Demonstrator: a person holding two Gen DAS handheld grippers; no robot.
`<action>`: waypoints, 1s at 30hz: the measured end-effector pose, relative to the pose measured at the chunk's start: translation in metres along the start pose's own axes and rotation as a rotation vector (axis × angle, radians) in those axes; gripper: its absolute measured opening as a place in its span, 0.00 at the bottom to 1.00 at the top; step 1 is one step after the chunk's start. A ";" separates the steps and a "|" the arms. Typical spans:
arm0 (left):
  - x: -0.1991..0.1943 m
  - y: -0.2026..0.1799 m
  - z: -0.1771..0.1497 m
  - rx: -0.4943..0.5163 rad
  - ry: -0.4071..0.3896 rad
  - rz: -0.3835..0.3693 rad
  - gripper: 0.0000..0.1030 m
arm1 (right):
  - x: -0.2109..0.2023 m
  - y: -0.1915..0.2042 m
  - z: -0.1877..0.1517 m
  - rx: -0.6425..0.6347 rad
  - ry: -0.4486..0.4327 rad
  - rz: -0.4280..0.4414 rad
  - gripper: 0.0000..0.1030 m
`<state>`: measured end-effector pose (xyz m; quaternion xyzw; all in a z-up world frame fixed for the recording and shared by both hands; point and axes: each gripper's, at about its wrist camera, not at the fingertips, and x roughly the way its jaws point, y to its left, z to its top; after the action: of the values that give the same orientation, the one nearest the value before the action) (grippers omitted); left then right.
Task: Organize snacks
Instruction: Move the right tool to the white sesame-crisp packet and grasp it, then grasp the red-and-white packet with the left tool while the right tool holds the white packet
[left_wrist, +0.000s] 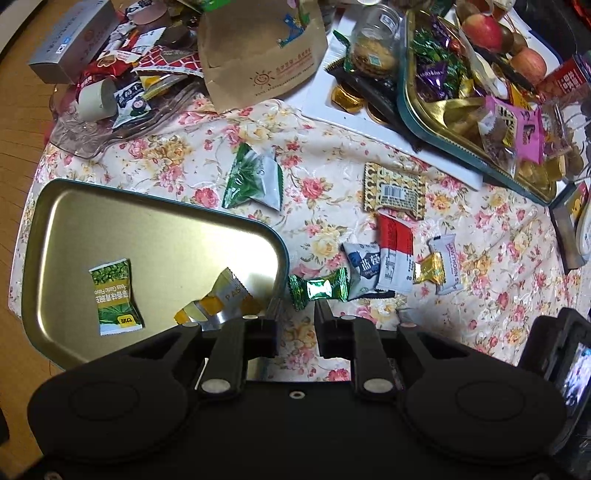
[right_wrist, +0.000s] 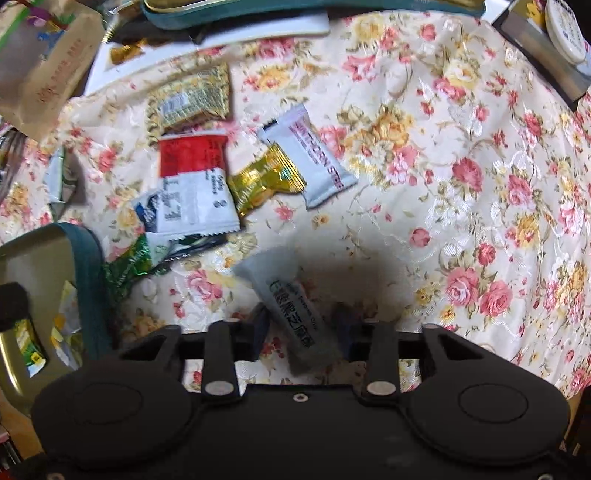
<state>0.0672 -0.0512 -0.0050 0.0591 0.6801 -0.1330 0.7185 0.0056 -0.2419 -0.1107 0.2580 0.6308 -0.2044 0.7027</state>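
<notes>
The gold tray anchors everything, already holding a green pea packet and a yellow packet, with loose snacks scattered right of it. Just off its right rim, the left gripper hovers with fingers spread behind a green foil candy, light and crinkly, probably best pinched mid-body. Further right, the right gripper sits low, fingers apart around a soft, blurred white snack bar; contact can't be confirmed.

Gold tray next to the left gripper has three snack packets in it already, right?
Not three. The left wrist view shows two in the gold tray: a green pea packet and a yellow-white packet. The tray does sit beside the left gripper.
</notes>
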 end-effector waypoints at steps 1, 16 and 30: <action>0.000 0.002 0.001 -0.009 -0.003 0.002 0.28 | 0.000 0.001 0.000 -0.006 0.000 0.001 0.26; 0.013 -0.008 0.011 -0.039 -0.043 0.018 0.27 | -0.052 -0.030 0.014 0.173 -0.011 0.113 0.22; 0.039 -0.089 0.004 0.093 -0.050 -0.034 0.27 | -0.067 -0.080 0.006 0.249 -0.021 0.135 0.22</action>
<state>0.0487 -0.1416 -0.0346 0.0778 0.6559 -0.1781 0.7294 -0.0473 -0.3107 -0.0523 0.3829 0.5744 -0.2361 0.6839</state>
